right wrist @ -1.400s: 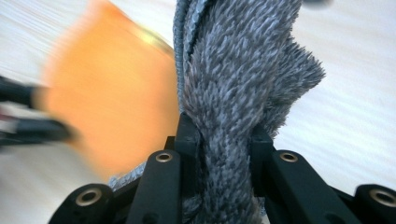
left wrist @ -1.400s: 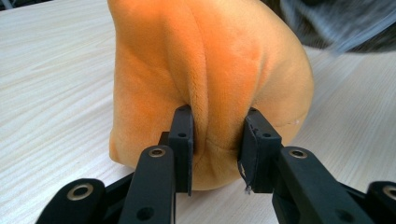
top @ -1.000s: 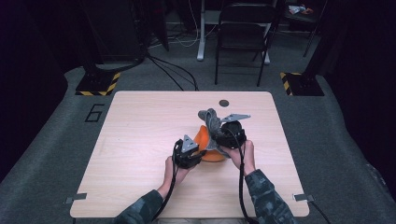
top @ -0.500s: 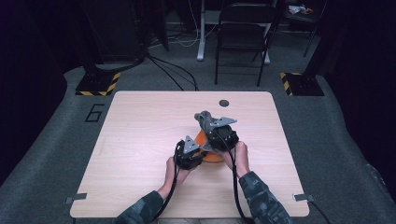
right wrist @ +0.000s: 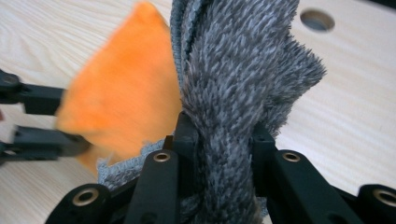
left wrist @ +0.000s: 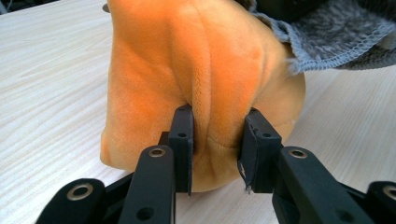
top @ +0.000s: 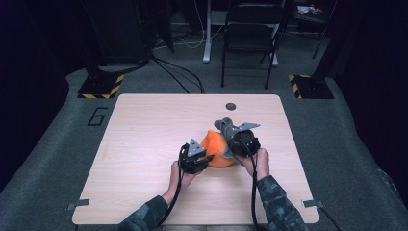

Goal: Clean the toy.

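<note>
Mid-step: orange plush pinched as fold between left gripper jaws; grey fuzzy cloth clamped between right gripper jaws. Next judged: cloth pulled off plush, plush held pinched.

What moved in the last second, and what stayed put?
The right tool, clamped on the fuzzy grey cloth, came down and toward the person, so the cloth now sits lower against the orange plush piece. More of the orange shows than before. The left tool kept its pinch on the orange plush and did not move. The table is unchanged.
</note>
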{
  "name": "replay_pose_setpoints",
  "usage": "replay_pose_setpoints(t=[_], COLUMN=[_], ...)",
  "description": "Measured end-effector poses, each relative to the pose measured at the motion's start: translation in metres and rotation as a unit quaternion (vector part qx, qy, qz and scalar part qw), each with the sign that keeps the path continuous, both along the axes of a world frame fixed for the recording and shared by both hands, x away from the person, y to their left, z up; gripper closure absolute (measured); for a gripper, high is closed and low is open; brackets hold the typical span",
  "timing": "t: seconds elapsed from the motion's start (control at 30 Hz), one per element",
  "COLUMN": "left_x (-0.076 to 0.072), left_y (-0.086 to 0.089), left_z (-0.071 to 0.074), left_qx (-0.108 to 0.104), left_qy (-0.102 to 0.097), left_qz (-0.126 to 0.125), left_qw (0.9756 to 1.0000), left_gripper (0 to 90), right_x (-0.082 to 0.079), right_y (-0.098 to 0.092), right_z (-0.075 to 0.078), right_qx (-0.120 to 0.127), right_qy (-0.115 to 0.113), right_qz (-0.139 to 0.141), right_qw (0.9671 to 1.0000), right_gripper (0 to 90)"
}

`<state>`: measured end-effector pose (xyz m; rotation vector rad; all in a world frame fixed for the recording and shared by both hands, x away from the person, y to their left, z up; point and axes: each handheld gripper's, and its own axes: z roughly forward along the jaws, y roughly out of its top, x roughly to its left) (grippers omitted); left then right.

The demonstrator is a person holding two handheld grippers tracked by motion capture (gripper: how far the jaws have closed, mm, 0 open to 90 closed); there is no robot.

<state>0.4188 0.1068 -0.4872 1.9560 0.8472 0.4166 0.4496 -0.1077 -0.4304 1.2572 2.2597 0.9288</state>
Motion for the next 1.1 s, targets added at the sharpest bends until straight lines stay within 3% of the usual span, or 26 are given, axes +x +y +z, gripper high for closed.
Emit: replay_pose_setpoints(t=[0.03, 0.2, 0.4, 0.67, 0.87, 1.0, 1.1], left_x=[0.000, 0.001, 0.001, 0.002, 0.004, 0.007, 0.006], left_y=[0.000, 0.001, 0.000, 0.001, 0.008, 0.013, 0.014], left_z=[0.000, 0.000, -0.001, -0.001, -0.002, -0.003, -0.003], left_qx=[0.000, 0.000, 0.000, -0.003, -0.012, -0.020, -0.022], left_qy=[0.000, -0.001, -0.001, -0.001, 0.008, 0.013, 0.013], left_qz=[0.000, -0.001, -0.003, 0.000, 0.004, 0.006, 0.008], left_qw=[1.0000, 1.0000, 1.0000, 1.0000, 0.9999, 0.9997, 0.9996], left_gripper=[68.7, 68.6, 68.6, 68.6, 68.6, 68.6, 68.4], right_x=[0.002, 0.008, 0.013, 0.018, 0.023, 0.023, 0.019], right_y=[-0.004, -0.016, -0.025, -0.032, -0.030, -0.029, -0.035], right_z=[-0.003, -0.014, -0.024, -0.037, -0.060, -0.051, -0.029], right_qx=[0.012, 0.018, 0.042, 0.027, -0.011, -0.014, 0.017], right_qy=[0.007, 0.028, 0.055, 0.076, 0.106, 0.095, 0.055], right_qz=[-0.002, -0.007, -0.010, -0.021, -0.032, -0.036, -0.045], right_qw=[0.9999, 0.9994, 0.9976, 0.9965, 0.9938, 0.9947, 0.9974], right_gripper=[71.6, 70.5, 68.1, 70.9, 71.6, 71.8, 71.8])
